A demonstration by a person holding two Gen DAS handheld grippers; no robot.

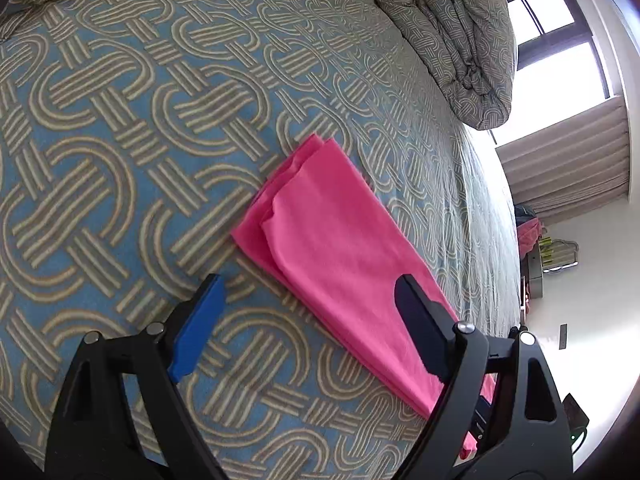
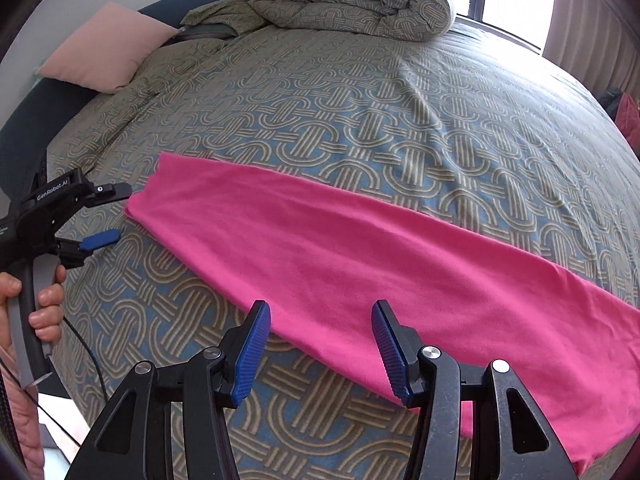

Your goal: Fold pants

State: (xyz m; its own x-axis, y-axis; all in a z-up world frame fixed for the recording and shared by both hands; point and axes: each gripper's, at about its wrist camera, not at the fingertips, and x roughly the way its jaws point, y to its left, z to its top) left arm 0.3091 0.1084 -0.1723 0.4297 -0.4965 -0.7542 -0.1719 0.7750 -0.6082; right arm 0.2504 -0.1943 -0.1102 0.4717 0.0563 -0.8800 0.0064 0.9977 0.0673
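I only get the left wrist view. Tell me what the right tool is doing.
Observer: The right tool hangs open over the near edge of the pink pants, gripping nothing.
Operator: Report how the pants lie.
Observer: They stretch flat across the bed cover, widening toward the right of the right wrist view.
Operator: Name anything else on the bed.
Observer: A pink pillow lies at the far left corner.

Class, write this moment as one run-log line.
pants: folded lengthwise, flat on bed | left gripper: open at leg end | right gripper: open, empty
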